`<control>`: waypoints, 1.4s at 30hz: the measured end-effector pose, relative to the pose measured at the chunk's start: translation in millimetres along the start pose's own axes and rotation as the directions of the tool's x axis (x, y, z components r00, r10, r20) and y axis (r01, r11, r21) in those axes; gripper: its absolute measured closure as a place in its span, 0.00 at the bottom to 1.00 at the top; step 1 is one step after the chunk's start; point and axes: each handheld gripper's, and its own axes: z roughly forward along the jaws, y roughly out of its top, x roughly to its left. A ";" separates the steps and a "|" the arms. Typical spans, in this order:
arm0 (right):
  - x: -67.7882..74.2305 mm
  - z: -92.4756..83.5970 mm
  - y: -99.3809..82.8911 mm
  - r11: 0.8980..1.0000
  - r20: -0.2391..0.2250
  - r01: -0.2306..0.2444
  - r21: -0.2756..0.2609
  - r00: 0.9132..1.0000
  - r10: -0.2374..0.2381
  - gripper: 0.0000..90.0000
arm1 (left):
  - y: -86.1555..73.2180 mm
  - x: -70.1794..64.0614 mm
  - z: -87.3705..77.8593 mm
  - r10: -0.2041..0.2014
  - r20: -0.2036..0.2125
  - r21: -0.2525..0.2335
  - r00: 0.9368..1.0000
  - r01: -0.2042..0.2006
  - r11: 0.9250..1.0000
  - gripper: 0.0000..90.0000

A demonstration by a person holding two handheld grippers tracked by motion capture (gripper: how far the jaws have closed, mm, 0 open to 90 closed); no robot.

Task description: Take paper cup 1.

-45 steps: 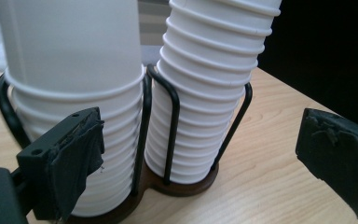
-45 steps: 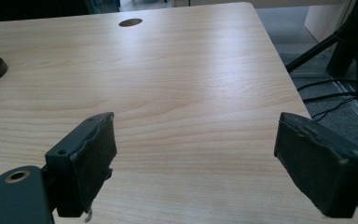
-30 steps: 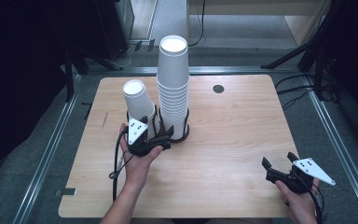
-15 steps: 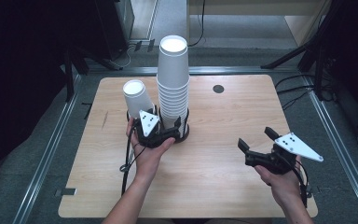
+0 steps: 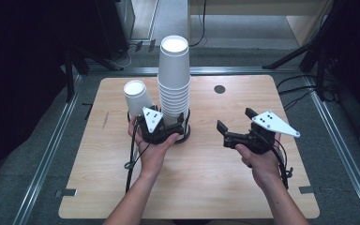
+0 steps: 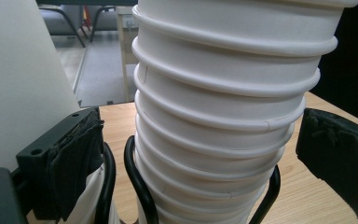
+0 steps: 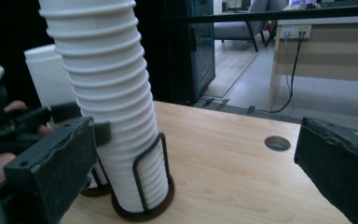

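Looks like the start of taking a cup off the tall stack of white paper cups [image 5: 174,79]. Stands in a black wire holder [image 7: 140,212] near the middle of the light wooden tabletop [image 5: 243,187], just beside a shorter white paper cup [image 5: 137,96] in a wire ring of its own.

Reaching round the bottom of the tall stack with the left hand-held gripper [image 5: 170,124]: set wide, one black pad on each side, not squeezing yet, going by the left gripper view. Hanging above the tabletop to the right with the right hand-held gripper [image 5: 235,119]: just been opening, now spread very wide, nothing in between, pointing at the stack.

Next, most likely: close the left one gently to hold the bottom still. Then bring the right one in higher up, around one rim, and squeeze softly so as not to crush the paper.
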 end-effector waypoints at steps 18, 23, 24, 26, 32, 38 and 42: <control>49.4 49.8 48.3 1.000 -0.085 -0.004 -0.025 0.996 0.002 0.00 | 3.5 -12.9 9.4 0.005 0.010 -0.030 1.000 -0.004 1.000 0.01; 54.8 64.1 63.5 0.999 -0.116 -0.031 -0.019 0.993 0.028 0.00 | 3.6 -12.1 14.3 0.007 0.004 -0.035 1.000 -0.007 0.999 0.01; 55.9 66.6 65.9 0.999 -0.120 -0.030 -0.019 0.992 0.028 0.00 | 3.6 -12.1 14.3 0.007 0.004 -0.035 1.000 -0.007 0.999 0.01; 58.8 72.2 70.4 1.000 -0.120 -0.022 -0.015 0.993 0.020 0.00 | 3.1 -12.1 17.2 0.010 -0.004 -0.034 1.000 -0.011 0.999 0.01; 71.1 91.0 79.3 1.000 -0.124 -0.023 -0.001 0.992 0.023 0.00 | 0.2 -12.2 23.1 0.018 -0.016 -0.024 1.000 -0.018 1.000 0.01; 80.0 108.0 86.7 1.000 -0.119 -0.024 -0.003 0.993 0.024 0.00 | 0.2 -12.0 26.6 0.018 -0.019 -0.030 1.000 -0.019 0.999 0.01; 85.1 116.7 93.3 0.999 -0.109 -0.037 0.003 0.993 0.037 0.00 | -0.6 -12.6 29.3 0.034 -0.027 -0.026 0.999 -0.035 0.999 0.01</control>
